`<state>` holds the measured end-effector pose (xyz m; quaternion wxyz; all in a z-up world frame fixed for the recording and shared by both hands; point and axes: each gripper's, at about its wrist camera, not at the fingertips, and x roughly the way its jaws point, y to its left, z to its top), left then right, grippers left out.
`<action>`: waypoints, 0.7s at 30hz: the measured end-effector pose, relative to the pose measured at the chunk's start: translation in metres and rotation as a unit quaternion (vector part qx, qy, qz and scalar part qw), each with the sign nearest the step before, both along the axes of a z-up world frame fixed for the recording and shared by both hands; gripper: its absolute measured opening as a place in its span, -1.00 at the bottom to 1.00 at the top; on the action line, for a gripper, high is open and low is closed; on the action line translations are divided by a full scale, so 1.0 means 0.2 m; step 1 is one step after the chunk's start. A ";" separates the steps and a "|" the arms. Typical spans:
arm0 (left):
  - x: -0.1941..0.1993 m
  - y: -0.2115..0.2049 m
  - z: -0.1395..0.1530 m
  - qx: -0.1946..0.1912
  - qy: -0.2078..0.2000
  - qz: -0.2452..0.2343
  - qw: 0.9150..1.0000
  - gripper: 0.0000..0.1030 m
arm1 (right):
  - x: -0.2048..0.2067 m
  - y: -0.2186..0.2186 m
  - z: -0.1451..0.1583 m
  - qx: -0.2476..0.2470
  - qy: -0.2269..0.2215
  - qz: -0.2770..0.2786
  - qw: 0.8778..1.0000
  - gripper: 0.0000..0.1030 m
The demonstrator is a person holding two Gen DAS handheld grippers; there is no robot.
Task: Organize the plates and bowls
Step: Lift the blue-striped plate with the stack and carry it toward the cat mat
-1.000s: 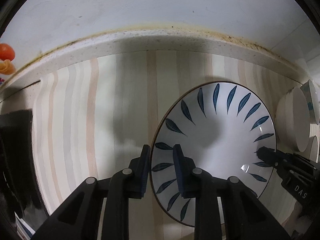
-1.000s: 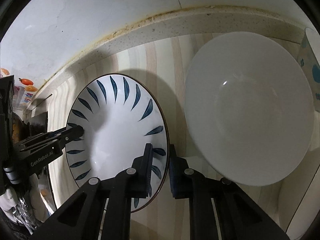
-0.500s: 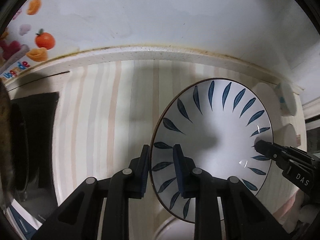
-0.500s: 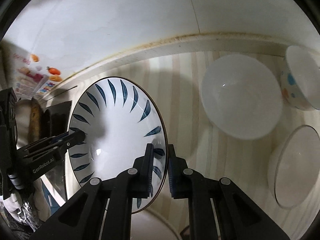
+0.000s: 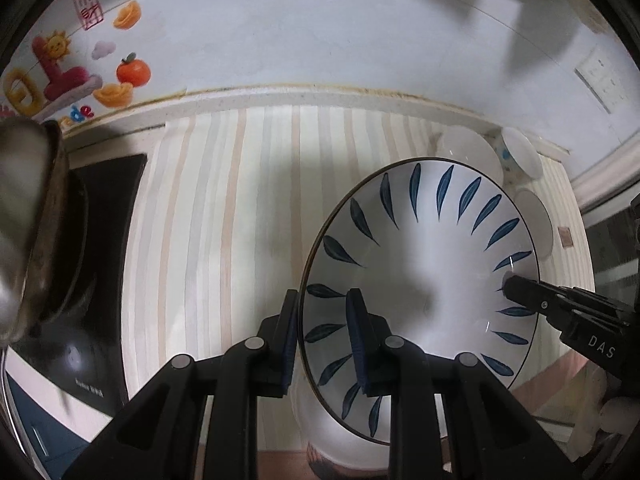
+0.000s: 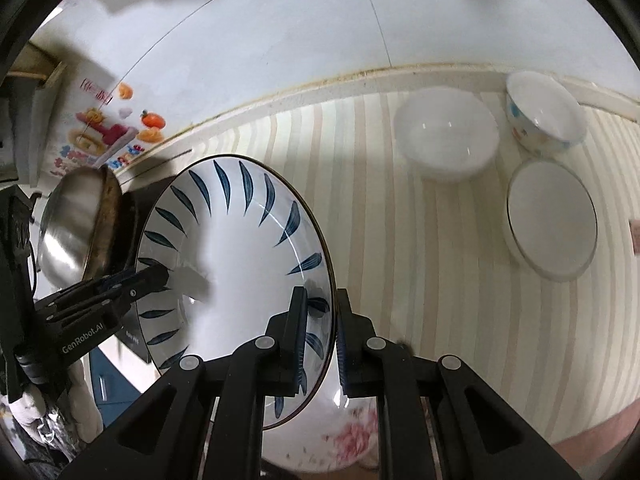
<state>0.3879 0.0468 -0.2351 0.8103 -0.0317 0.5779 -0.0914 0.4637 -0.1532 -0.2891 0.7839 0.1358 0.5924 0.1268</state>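
Clearly mid-carry, the blue-leaf plate hangs above the striped worktop, its rim clenched on opposite sides by the left hand-held gripper and right hand-held gripper. Below its near edge sits a floral bowl (partly hidden). Next, I judge, comes a level lowering onto whichever stack suits it, perhaps the white plate toward the worktop's right edge.
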 end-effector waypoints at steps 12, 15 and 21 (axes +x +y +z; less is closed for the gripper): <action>-0.23 -0.03 -0.29 0.001 0.057 -0.003 0.998 -0.60 | -0.33 -0.03 -0.24 -0.010 0.041 0.008 0.999 -0.72; -0.25 -0.05 -0.37 0.004 0.072 -0.003 0.997 -0.60 | -0.37 -0.03 -0.32 -0.016 0.053 0.015 0.998 -0.72; -0.24 -0.09 -0.48 0.020 0.090 -0.010 0.996 -0.60 | -0.39 -0.06 -0.43 -0.019 0.068 0.017 0.997 -0.72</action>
